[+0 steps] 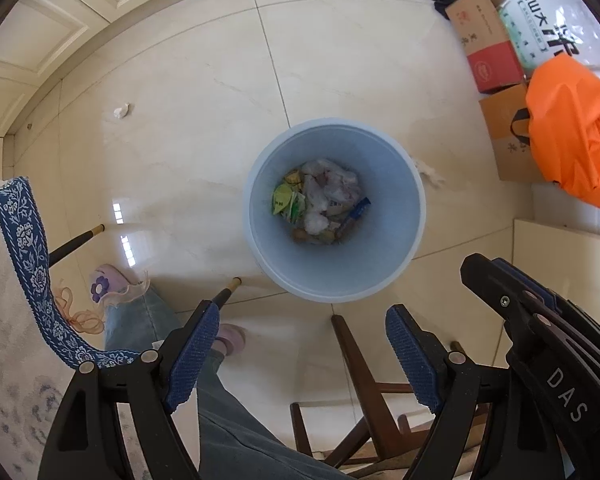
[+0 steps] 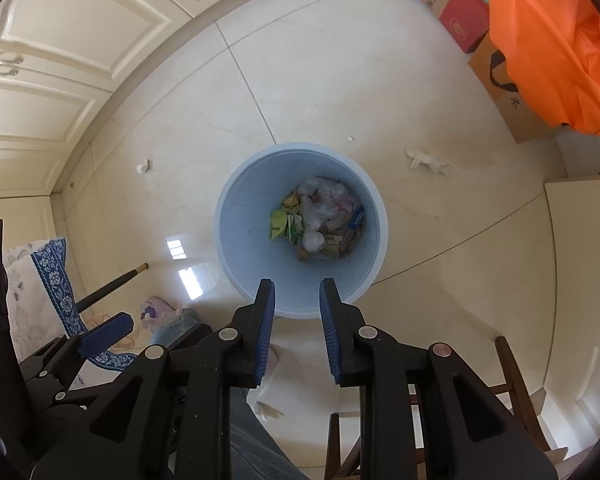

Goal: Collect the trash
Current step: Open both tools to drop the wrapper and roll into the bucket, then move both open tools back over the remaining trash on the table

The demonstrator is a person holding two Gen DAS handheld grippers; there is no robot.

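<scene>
On the floor just right of the blue bin [image 2: 302,236], near the cardboard boxes [image 2: 512,104], a crumpled white tissue [image 2: 426,161] lies with its long axis running left to right. A smaller white scrap [image 2: 144,167] sits well off to the bin's left. Your right gripper [image 2: 297,330] is nearly closed and holds nothing. It looks nearer the tissue. Your left gripper [image 1: 300,356] stands wide and holds nothing.
</scene>
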